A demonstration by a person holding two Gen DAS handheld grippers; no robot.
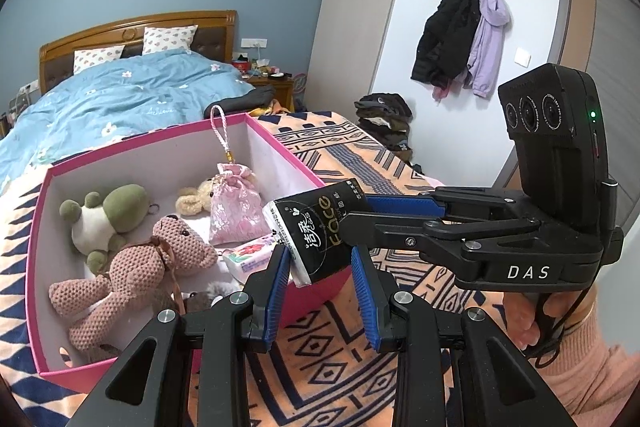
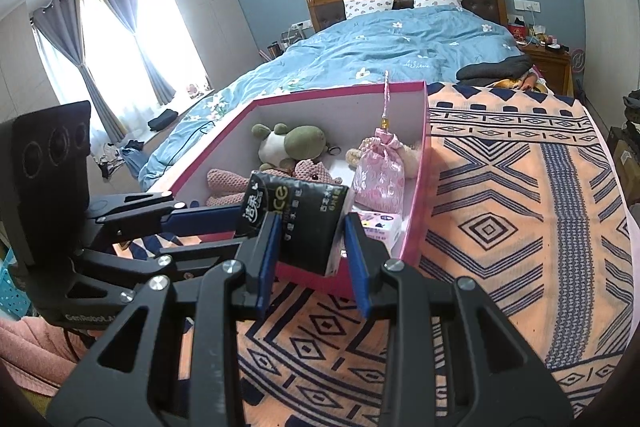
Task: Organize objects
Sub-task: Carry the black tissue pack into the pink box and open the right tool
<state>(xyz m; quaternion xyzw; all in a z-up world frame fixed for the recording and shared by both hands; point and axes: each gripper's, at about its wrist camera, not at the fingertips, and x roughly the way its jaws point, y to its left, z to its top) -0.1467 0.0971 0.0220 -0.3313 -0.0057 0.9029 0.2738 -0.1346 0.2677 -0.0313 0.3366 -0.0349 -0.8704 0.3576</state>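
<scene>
A black tissue pack (image 1: 316, 231) hangs over the near right corner of a pink box (image 1: 44, 267). Both grippers meet at it. In the left wrist view my left gripper (image 1: 320, 267) frames the pack's lower end, and the right gripper's blue fingers (image 1: 400, 205) reach in from the right and clamp the pack's far end. In the right wrist view my right gripper (image 2: 310, 239) has the pack (image 2: 304, 223) between its pads, and the left gripper's finger (image 2: 200, 217) comes in from the left. The box (image 2: 420, 187) holds a pink knitted bear (image 1: 132, 267), a green frog plush (image 1: 108, 219) and a pink pouch (image 1: 234, 207).
The box sits on an orange patterned blanket (image 2: 520, 207) at the foot of a bed with a blue duvet (image 2: 380, 47). A small floral tissue pack (image 1: 250, 255) lies inside the box. Coats (image 1: 460, 39) hang on the wall; folded clothes (image 1: 386, 119) lie beyond the bed.
</scene>
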